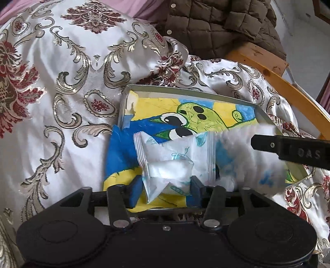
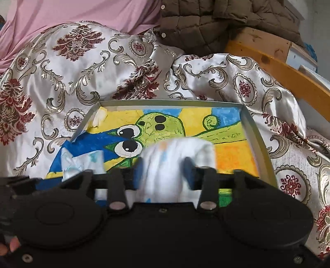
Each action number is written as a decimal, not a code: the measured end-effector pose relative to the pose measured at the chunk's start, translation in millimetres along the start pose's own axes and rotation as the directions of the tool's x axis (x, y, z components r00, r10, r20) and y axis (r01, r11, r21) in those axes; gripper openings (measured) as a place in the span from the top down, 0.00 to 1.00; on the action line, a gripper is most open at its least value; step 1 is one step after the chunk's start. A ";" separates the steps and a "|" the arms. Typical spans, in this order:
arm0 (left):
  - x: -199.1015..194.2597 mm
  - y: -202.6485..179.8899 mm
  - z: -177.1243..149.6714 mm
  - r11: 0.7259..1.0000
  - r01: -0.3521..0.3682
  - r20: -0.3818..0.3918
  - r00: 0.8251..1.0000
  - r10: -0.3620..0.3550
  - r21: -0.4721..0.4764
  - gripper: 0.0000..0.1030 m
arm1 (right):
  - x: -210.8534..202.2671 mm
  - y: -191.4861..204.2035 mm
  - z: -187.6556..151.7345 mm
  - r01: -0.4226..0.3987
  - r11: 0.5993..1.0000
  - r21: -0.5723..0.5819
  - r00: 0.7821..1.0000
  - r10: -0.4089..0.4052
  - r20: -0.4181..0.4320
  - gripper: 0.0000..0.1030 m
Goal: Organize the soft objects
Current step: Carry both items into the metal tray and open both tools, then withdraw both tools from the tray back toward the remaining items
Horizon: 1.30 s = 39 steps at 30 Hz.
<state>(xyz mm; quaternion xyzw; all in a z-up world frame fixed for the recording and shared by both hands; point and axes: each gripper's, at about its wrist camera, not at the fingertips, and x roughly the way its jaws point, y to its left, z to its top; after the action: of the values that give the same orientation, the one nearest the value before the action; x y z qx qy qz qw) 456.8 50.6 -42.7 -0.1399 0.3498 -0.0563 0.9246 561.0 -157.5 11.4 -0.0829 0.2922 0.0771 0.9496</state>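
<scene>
A shallow metal tray [image 1: 185, 89] [image 2: 169, 102], lined with a yellow, blue and green cartoon picture, lies on the bedcover. A white soft packet [image 1: 171, 162] with blue print rests on the tray's near part between the blue pads of my left gripper [image 1: 166, 188]. Those jaws stand apart around it, open. A second white packet [image 2: 177, 152], blurred, sits between the fingers of my right gripper [image 2: 164, 173], which is also open. In the left wrist view that blurred packet [image 1: 247, 156] lies under the right gripper's black finger [image 1: 288, 150]. The first packet [image 2: 82, 162] shows at the left of the right wrist view.
A white satin bedcover [image 1: 72, 82] with gold scrolls and red flowers surrounds the tray in soft folds. Behind it are a brown quilted jacket [image 1: 216, 24], pink cloth [image 2: 72, 16] and a wooden bed rail [image 2: 288, 72] curving along the right.
</scene>
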 end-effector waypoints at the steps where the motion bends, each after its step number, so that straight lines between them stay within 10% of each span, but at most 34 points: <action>1: -1.5 1.2 0.4 1.000 0.001 0.001 1.000 -0.001 -0.009 0.47 | -6.3 -0.1 -0.9 -0.002 1.000 -0.006 1.000 0.002 0.004 0.56; 19: -101.0 -23.4 13.6 0.998 -0.032 0.185 0.983 0.022 0.050 0.11 | -134.6 -21.8 17.3 -0.027 1.000 -0.001 0.988 0.027 0.152 0.01; 39: -254.7 -61.1 -41.4 0.980 0.012 0.402 0.911 -0.092 0.198 0.01 | -338.3 -58.8 -63.1 -0.048 0.999 0.019 0.931 0.037 0.364 0.01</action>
<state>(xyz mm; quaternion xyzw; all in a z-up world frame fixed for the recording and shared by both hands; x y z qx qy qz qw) 238.2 34.7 106.6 -0.0683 0.1376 -0.0838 0.9846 261.7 -260.6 158.7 -0.0476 0.1144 0.1075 0.9865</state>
